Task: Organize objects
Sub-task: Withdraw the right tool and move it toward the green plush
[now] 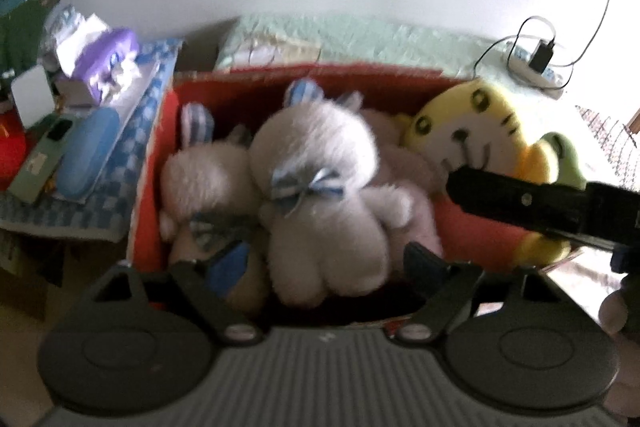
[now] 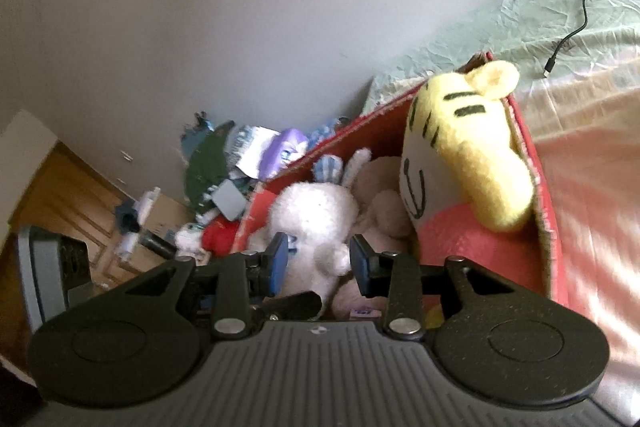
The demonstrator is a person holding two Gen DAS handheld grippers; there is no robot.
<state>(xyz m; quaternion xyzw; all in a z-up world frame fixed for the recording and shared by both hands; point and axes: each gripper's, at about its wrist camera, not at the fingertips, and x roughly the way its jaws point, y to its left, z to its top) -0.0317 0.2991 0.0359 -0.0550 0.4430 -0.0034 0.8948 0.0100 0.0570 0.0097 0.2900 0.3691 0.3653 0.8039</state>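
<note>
No writing is legible on any item. The red box (image 1: 152, 195) sits on a bed with a pale green cover (image 1: 360, 35) against a white wall. Inside the box lie the white rabbit toys (image 1: 320, 163) and, at its right end, the yellow tiger toy (image 1: 472, 123). The left gripper (image 1: 324, 267) stands released above the rabbits. The right gripper (image 2: 320, 263) stands partly open around a rabbit's paw; contact cannot be determined. A power strip (image 1: 536, 67) lies right of the box.

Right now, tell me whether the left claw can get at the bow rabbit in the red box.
Probably yes: the left claw stands open around the rabbit, which lies uncovered on top in the box.
</note>
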